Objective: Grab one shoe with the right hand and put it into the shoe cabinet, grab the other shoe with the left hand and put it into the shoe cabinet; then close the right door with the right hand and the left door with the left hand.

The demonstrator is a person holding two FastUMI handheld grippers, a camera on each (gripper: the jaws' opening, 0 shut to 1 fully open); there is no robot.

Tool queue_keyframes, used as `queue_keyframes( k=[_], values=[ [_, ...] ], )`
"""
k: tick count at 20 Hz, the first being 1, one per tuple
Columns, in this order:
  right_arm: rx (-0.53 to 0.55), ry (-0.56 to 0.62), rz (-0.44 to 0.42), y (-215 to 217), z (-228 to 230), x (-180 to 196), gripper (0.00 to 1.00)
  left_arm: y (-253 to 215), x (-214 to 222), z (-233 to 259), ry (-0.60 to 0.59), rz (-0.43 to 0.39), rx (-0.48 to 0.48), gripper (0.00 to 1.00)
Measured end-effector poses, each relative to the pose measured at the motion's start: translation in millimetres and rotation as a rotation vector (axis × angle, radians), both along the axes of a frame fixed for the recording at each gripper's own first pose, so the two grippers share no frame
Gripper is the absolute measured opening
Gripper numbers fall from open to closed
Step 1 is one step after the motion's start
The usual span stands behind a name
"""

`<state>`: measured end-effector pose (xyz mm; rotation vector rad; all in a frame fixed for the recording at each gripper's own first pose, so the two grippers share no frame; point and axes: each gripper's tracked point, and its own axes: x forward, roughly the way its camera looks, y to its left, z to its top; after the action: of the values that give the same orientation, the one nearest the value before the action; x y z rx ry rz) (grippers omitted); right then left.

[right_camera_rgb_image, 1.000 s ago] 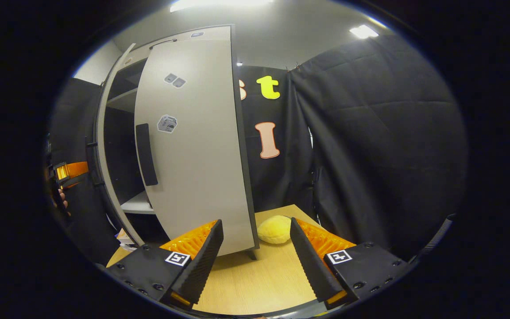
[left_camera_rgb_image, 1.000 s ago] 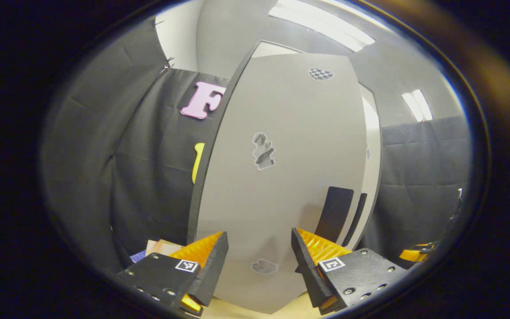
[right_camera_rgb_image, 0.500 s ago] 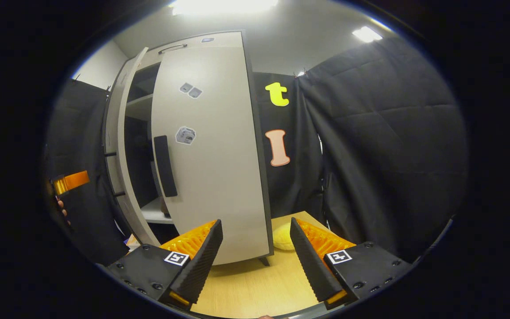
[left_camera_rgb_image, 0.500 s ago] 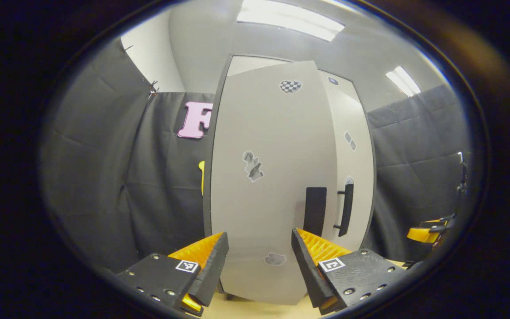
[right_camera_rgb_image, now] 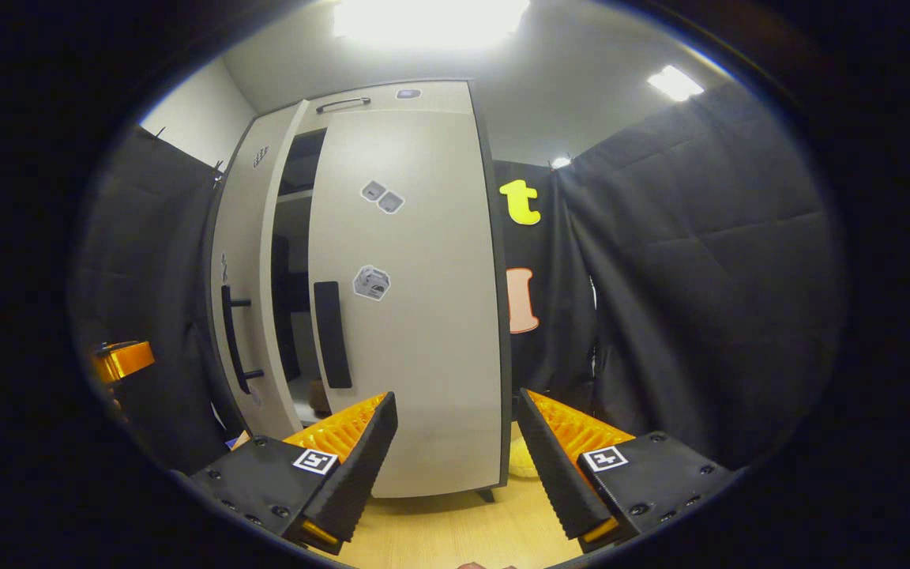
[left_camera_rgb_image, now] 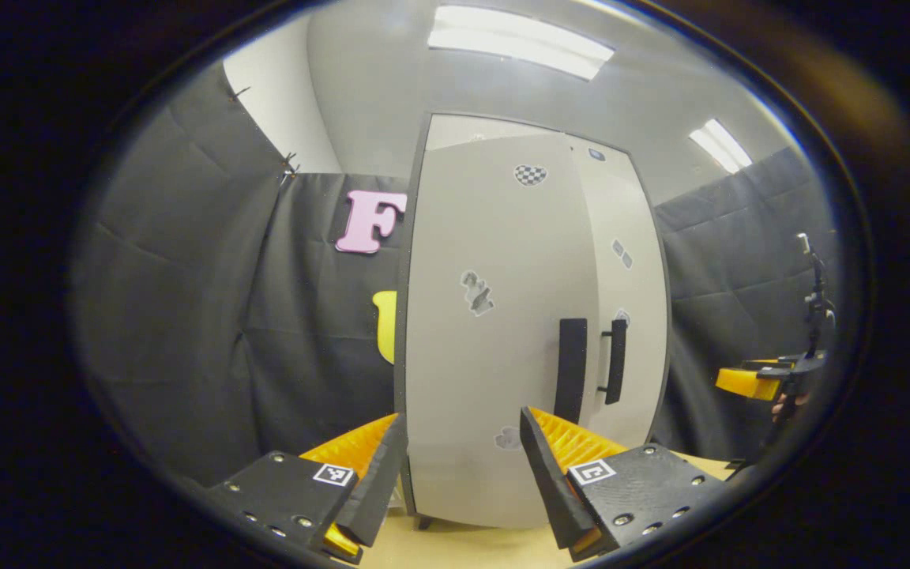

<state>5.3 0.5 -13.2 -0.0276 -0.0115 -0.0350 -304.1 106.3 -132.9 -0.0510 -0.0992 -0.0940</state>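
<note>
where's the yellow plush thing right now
In the right gripper view the yellow plush lies on the wooden table, low and just right of centre, mostly hidden behind the bottom corner of the cabinet's right door, beside the right gripper.

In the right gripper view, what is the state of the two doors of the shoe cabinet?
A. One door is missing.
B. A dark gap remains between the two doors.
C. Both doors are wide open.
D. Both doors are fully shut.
B: in the right gripper view a dark gap with a shelf inside shows between the left door and the right door of the shoe cabinet.
</note>
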Motion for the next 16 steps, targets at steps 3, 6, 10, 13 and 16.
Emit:
queue_keyframes(
  k=[3,6,10,13,16],
  values=[
    [0.013,0.03,0.004,2.5,-12.5,-2.9,0.97,1.5,-6.2,-15.7,0.029,0.011,-0.02,0.82],
    [0.011,0.056,0.007,5.7,-24.7,-9.3,0.97,4.6,-5.4,-36.8,0.078,0.039,-0.035,0.82],
    [0.004,0.091,0.028,12.0,-38.7,-12.8,0.97,1.5,-11.3,-59.9,0.131,0.048,-0.041,0.89],
    [0.001,0.096,0.039,14.7,-41.3,-12.2,0.92,5.7,-11.2,-64.8,0.14,0.06,-0.035,0.83],
    [0.002,0.09,0.047,17.9,-40.3,-8.7,0.97,10.0,-14.4,-65.2,0.139,0.074,-0.035,0.83]
  ],
)
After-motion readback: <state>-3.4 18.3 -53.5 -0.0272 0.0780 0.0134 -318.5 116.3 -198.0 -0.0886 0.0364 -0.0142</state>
